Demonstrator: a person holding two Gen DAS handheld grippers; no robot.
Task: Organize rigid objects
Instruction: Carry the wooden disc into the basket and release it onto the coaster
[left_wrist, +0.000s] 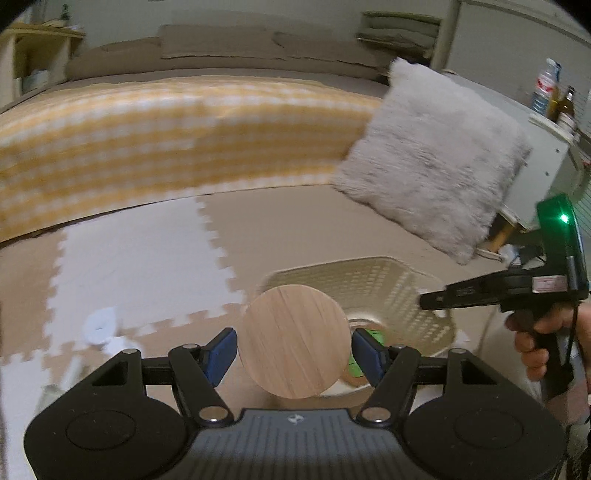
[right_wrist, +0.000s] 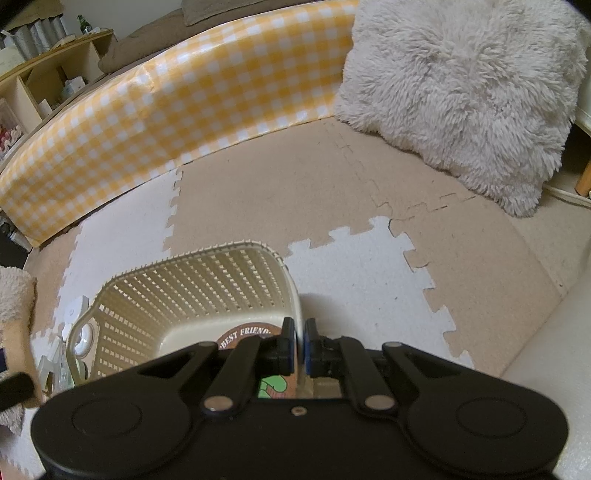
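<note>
left claw (left_wrist: 294, 350): blue pads pinched a round wooden disc (left_wrist: 294, 341) by its edges, lower centre of the left wrist view; disc face-on to the camera, held above the floor
right claw (right_wrist: 300, 349): pads pressed close on the right wall of the basket (right_wrist: 192, 291), at its rim, lower centre of the right wrist view
right claw, other view: black pistol-grip tool (left_wrist: 517, 291) at right edge of the left wrist view, green light on top, hand (left_wrist: 535, 343) wrapped round the handle; tip reached over the basket's right rim
basket, place: cream slotted plastic, on the floor mat; just behind and right of the disc in the left wrist view (left_wrist: 354, 288), lower left of centre in the right wrist view
basket, contents: a round coaster (right_wrist: 245, 336) with "BEST FRIEND" lettering lay on the bottom, partly hidden by the claw; a green-printed item (right_wrist: 273, 387) below it, can't tell what
floor mat (right_wrist: 332, 192): tan and white puzzle tiles, interlocked
small white round thing (left_wrist: 99, 325): on a white tile, left of the disc, blurred
bed side (right_wrist: 177, 96): yellow-white check cover, upper left across to centre
pillow (right_wrist: 461, 96): shaggy, off-white, upper right, leaning, bottom corner on the mat
shelf (right_wrist: 44, 77): wooden, upper left corner, cluttered
bottles (left_wrist: 550, 92): upper right edge of the left wrist view, on a white unit
</note>
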